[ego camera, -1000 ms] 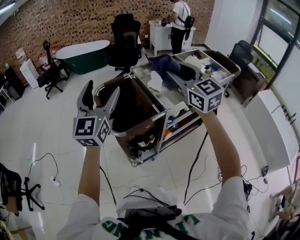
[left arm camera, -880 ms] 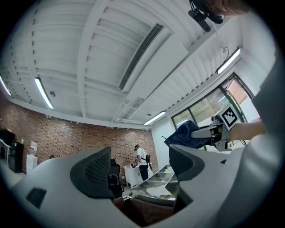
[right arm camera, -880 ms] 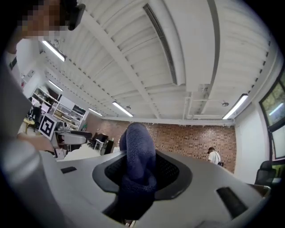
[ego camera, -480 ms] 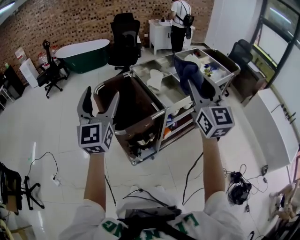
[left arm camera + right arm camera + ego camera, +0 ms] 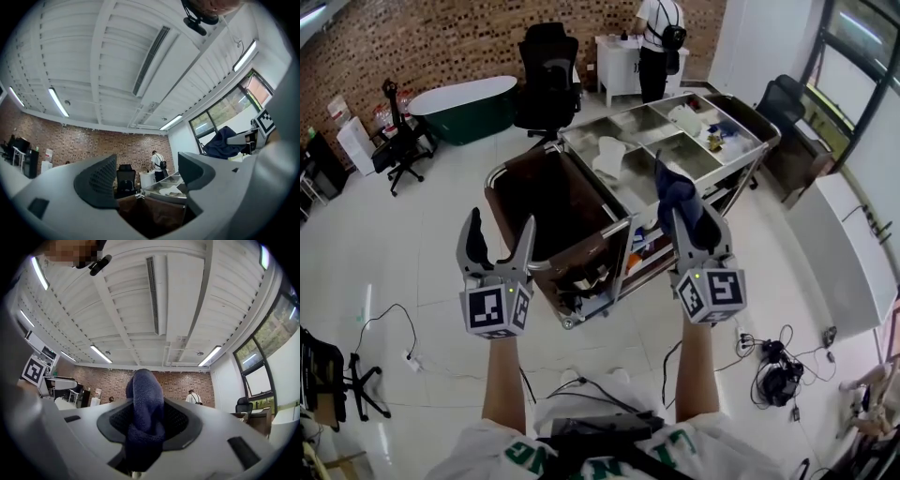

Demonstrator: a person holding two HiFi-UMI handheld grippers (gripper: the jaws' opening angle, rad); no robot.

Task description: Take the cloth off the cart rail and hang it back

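Observation:
My right gripper (image 5: 687, 217) is shut on a dark blue cloth (image 5: 673, 190), held up in the air in front of the cart's near right side. In the right gripper view the cloth (image 5: 143, 401) bulges up from between the closed jaws of the gripper (image 5: 144, 427). The cart (image 5: 581, 248) has a brown bag framed by a metal rail (image 5: 560, 263) and steel trays behind. My left gripper (image 5: 500, 232) hovers open and empty by the rail's near left corner. The left gripper view shows its jaws (image 5: 147, 173) apart, the cart (image 5: 159, 194) beyond, and the cloth (image 5: 224, 143) at right.
A white cloth (image 5: 608, 156) and small items lie in the steel trays (image 5: 680, 153). Behind the cart stand a black office chair (image 5: 547, 70), a green bathtub (image 5: 465, 99) and a person (image 5: 657, 37) at a white cabinet. Cables (image 5: 713, 354) trail on the floor near my feet.
The right gripper has drawn the cloth off the cart and back toward me, now holding it upright. Both grippers have come lower and nearer in the head view.

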